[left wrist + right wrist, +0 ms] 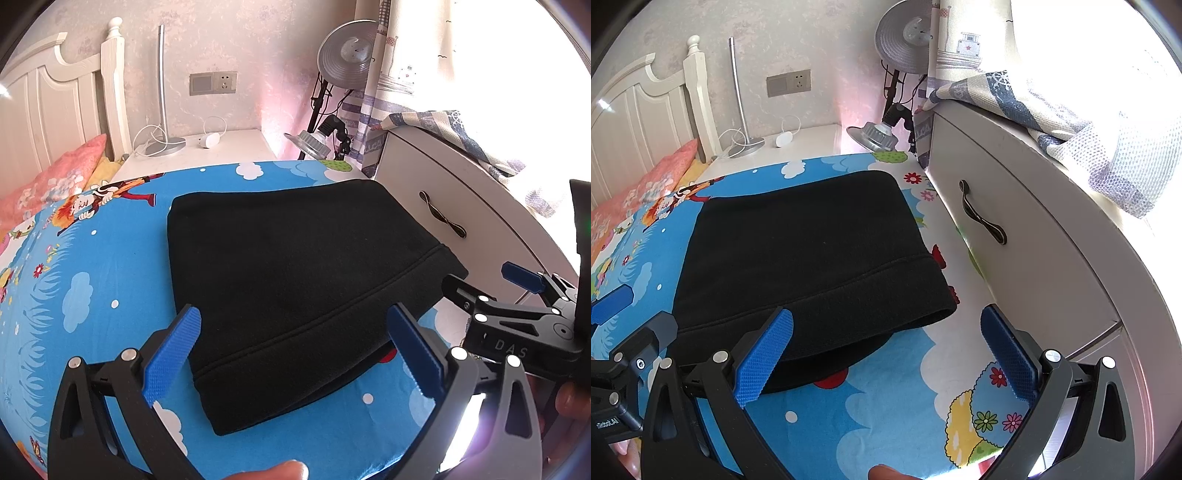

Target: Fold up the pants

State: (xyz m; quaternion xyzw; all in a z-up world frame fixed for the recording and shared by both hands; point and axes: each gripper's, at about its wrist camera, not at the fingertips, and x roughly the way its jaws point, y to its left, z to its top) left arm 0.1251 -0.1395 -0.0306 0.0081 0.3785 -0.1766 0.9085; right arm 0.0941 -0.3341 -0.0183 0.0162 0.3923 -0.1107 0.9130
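The black pants (295,273) lie folded into a compact rectangle on the blue cartoon bed sheet (92,280); they also show in the right wrist view (805,251). My left gripper (295,354) is open, its blue pads either side of the near hem, just above it and holding nothing. My right gripper (886,354) is open and empty over the pants' near right corner. The right gripper shows in the left wrist view (517,295) at the right edge. The left gripper's blue finger (613,302) shows at the left edge of the right wrist view.
A white dresser (1034,236) with a dark handle stands close on the right, a patterned cloth (1071,122) draped on top. A white nightstand (207,147) with a lamp base sits behind. Clamp lamps (343,62) stand by the curtain. A pink pillow (55,177) and headboard are far left.
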